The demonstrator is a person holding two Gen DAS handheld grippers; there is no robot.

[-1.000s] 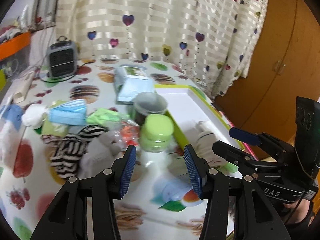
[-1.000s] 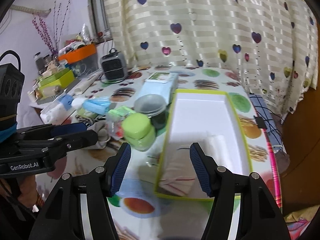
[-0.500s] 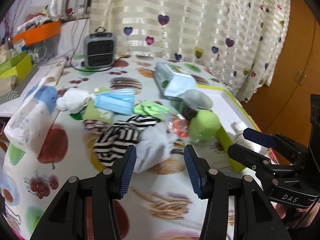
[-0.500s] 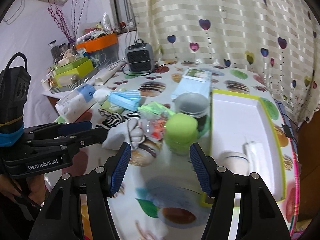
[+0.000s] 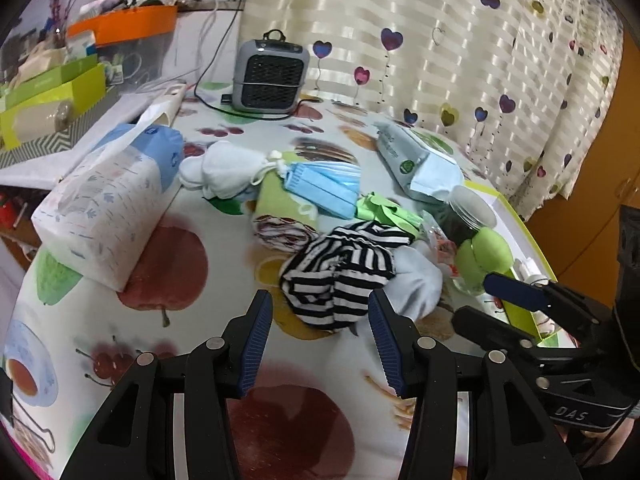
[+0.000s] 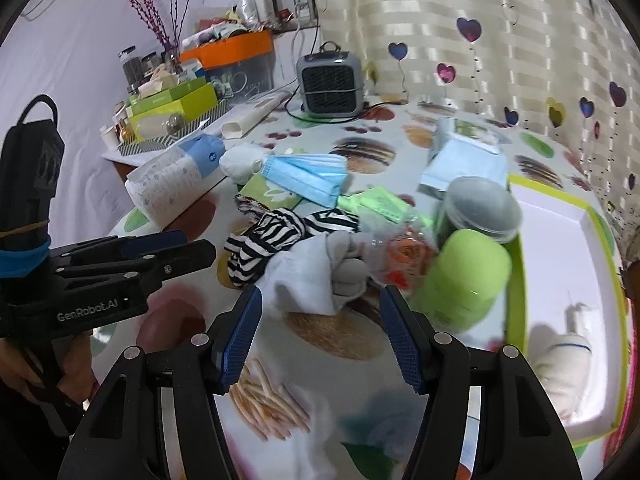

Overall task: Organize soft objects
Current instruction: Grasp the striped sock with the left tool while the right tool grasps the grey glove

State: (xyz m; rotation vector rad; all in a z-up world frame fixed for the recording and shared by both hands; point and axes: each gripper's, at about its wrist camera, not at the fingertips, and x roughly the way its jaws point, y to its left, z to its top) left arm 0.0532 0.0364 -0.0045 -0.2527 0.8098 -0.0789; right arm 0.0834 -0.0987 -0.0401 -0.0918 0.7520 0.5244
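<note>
Striped black-and-white cloth (image 5: pixel 340 276) lies bunched near the middle of the tabletop (image 5: pixel 168 272), touching a pale grey sock (image 6: pixel 320 272) on its right, and both sit just ahead of the tongs. The left tongs (image 5: pixel 320 332) stand apart with nothing between them, the striped cloth just beyond their tips; the right tongs (image 6: pixel 320 332) are likewise apart and empty, the grey sock just past them. Behind this pair a blue face mask (image 5: pixel 324 186) rests on a green cloth (image 5: pixel 276 200), whose lower part is covered, and a white drawstring pouch (image 5: pixel 224 170) lies beside them. A green-lidded jar (image 6: pixel 464 272) is blurred and hides part of the yellow-rimmed white tray (image 6: pixel 560 232); a pale rolled item (image 6: pixel 560 356) in the tray is smeared and hard to make out. A crinkled clear packet (image 6: pixel 400 252) between sock and jar is unreadable. The tabletop wears a fruit-printed cover, with a tissue pack (image 5: pixel 108 208) at left, a small grey heater (image 5: pixel 272 76) at the back, and a heart-patterned curtain (image 5: pixel 460 48) behind.
</note>
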